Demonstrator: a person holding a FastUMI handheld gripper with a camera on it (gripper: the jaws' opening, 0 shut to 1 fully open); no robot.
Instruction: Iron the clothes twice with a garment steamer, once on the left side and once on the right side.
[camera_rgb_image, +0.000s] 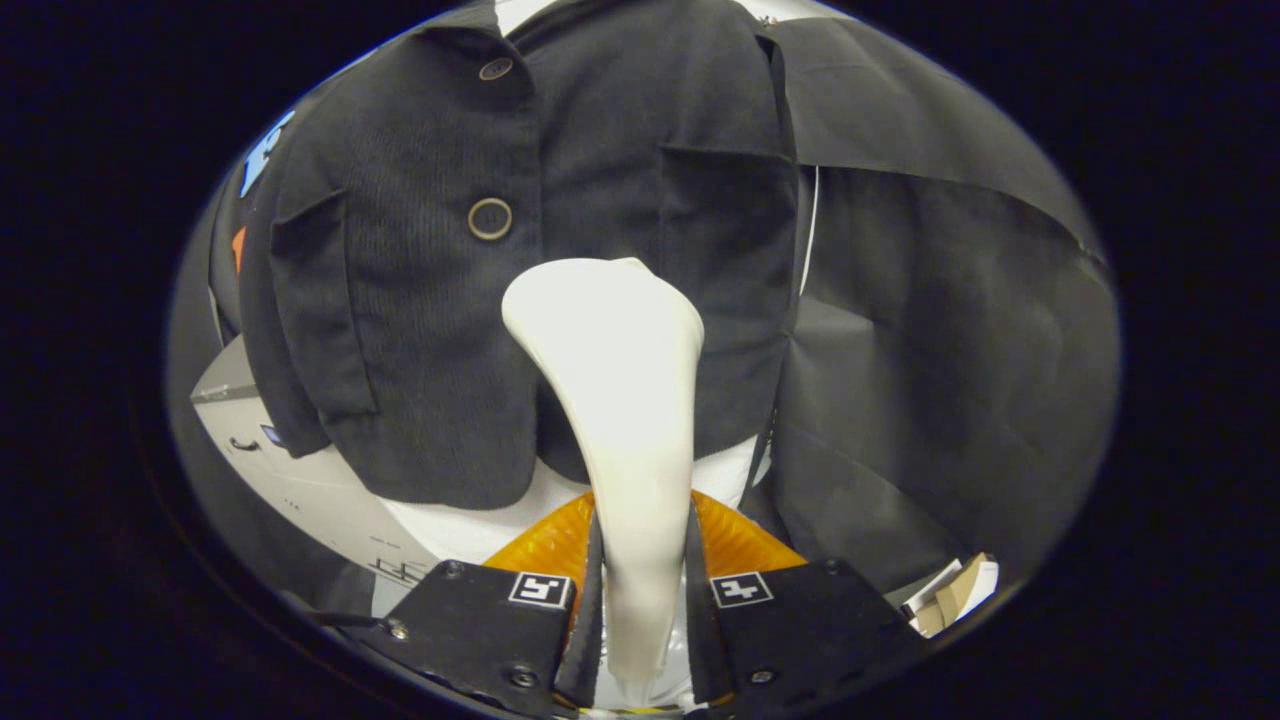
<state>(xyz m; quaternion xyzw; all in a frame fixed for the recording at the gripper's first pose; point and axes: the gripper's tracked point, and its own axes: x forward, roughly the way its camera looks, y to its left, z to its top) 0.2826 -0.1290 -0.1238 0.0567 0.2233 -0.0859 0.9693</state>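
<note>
A white garment steamer (620, 400) stands up between my fingers, its handle clamped by both of them and its broad head rising ahead. My gripper (640, 590) is shut on that handle. The steamer's head lies against or very near a dark corduroy jacket (520, 220) that hangs just beyond, near the middle of its front, a little right of the button line. The jacket has round buttons (489, 218), a flap pocket on the left panel and a patch pocket on the right panel. An orange part of the steamer's base (545, 545) shows behind the fingers.
Black cloth (950, 330) hangs behind and right of the jacket. A white form (470, 520) shows under the jacket's hem. A pale cabinet or board (290, 480) sits low to the left. Cardboard and paper scraps (955, 595) lie low to the right.
</note>
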